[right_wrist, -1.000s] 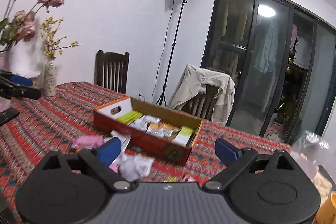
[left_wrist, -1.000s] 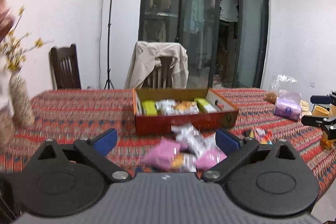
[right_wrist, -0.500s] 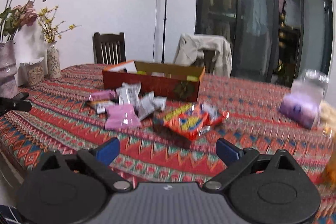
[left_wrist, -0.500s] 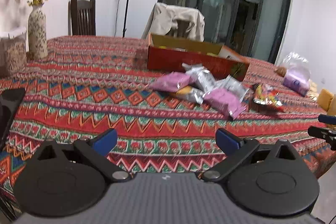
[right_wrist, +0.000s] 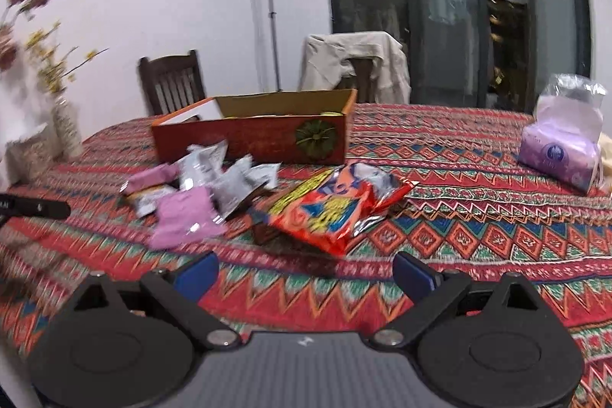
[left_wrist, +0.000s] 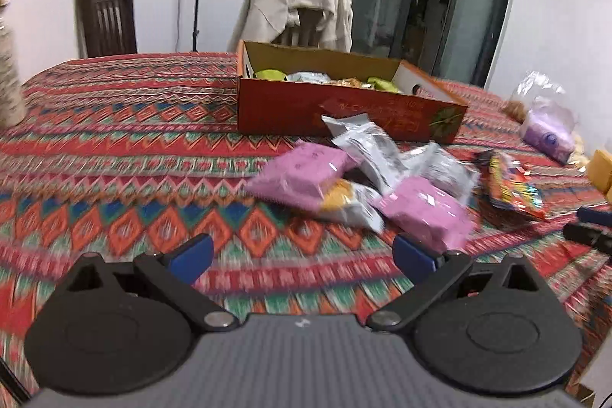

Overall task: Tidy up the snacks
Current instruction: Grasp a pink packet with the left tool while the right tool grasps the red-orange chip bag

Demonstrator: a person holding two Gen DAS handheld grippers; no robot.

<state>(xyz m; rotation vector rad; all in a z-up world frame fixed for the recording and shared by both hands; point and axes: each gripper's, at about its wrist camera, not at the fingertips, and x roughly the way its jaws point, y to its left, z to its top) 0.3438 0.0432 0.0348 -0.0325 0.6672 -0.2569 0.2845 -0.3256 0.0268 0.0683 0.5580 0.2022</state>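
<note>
A red cardboard box [left_wrist: 344, 113] [right_wrist: 252, 140] with snack packets inside stands on the patterned tablecloth. In front of it lies a loose pile: pink packets [left_wrist: 302, 174] [right_wrist: 187, 213], silver packets [left_wrist: 367, 144] [right_wrist: 229, 186] and a red-and-yellow bag [left_wrist: 512, 186] [right_wrist: 325, 205]. My left gripper [left_wrist: 304, 257] hovers open just short of the pink packets, nothing between its fingers. My right gripper [right_wrist: 306, 272] hovers open just short of the red-and-yellow bag, also holding nothing. Each gripper's tip shows at the edge of the other's view.
A purple tissue pack [right_wrist: 554, 155] in clear plastic lies at the table's right. A vase [right_wrist: 67, 129] with dried flowers stands at the left end. Two chairs [left_wrist: 107, 18] and a lamp stand [right_wrist: 267, 2] are behind the table, one chair draped with a jacket [left_wrist: 298, 10].
Both grippers have come down from a high view to just above the tablecloth and moved in toward the snack pile. Both stayed open.
</note>
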